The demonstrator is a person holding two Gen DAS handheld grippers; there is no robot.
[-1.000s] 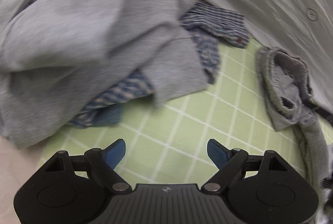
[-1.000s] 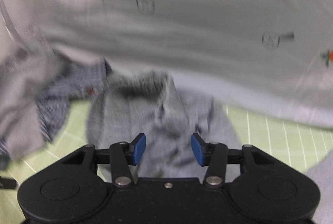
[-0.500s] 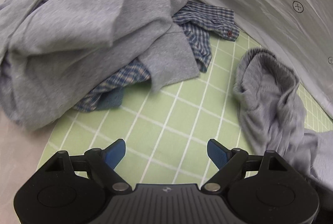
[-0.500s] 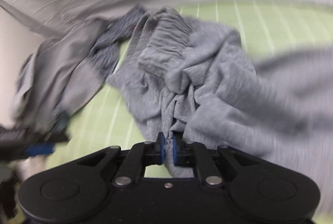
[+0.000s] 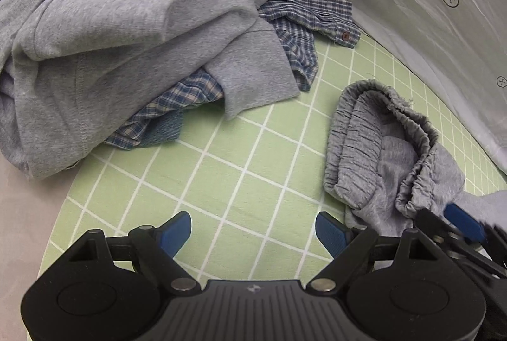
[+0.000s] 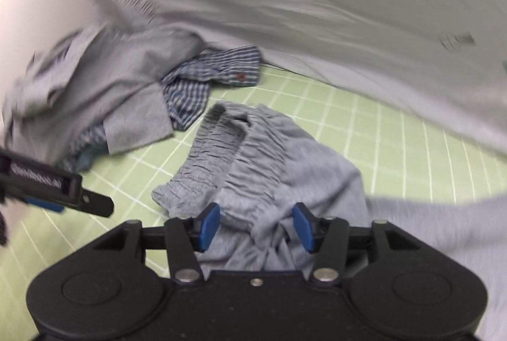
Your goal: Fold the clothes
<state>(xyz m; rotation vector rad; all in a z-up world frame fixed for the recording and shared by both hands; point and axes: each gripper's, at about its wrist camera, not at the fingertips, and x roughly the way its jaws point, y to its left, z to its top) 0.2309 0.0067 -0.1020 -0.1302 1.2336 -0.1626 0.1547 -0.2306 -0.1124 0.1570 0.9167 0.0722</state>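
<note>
Both the left gripper (image 5: 253, 233) and right gripper (image 6: 256, 227) sit spread apart, grey shorts (image 6: 272, 157) crumpled on the green mat (image 5: 221, 170) near a clothes pile (image 5: 126, 34).

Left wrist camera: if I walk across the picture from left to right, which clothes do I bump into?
Grey hoodie → blue plaid shirt → grey sweatpants with the bunched waistband, all lying on the green grid mat.
</note>
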